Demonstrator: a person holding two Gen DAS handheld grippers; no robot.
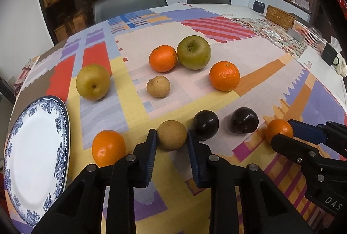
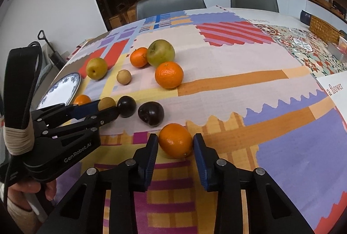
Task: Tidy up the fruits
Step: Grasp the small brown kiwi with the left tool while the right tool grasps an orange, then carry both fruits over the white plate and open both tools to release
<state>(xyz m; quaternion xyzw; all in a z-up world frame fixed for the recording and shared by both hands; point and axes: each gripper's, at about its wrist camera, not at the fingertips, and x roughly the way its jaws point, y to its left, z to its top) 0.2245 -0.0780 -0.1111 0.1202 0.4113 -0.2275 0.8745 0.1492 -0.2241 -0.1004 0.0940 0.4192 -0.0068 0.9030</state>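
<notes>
Left gripper [image 1: 172, 140] closed on small tan-brown round fruit [image 1: 172, 135], blue pads pressed to both its sides; fruit resting on patchwork tablecloth [image 1: 216, 47]. Right gripper [image 2: 175, 142] closed on near orange [image 2: 175, 140], pads against both flanks, orange likewise on cloth. Both grippers angled down toward table.

Beside held tan fruit: dark plum [image 1: 205, 125] just right of it, apparently touching right finger; second dark plum [image 1: 244, 120] further right, apart. Orange [image 1: 108, 147] just left of left gripper, near blue-and-white patterned plate [image 1: 63, 116] at table's left edge; plate bare.

Further back on cloth: yellow-green pear-like fruit [image 1: 92, 81], second small tan fruit [image 1: 158, 86], orange [image 1: 163, 58] touching green apple [image 1: 193, 52], another orange [image 1: 224, 75] standing alone to right.

Person's hand [image 2: 28, 190] visible under left gripper body in right wrist view. Wicker basket [image 1: 279, 15] at far right of table.
</notes>
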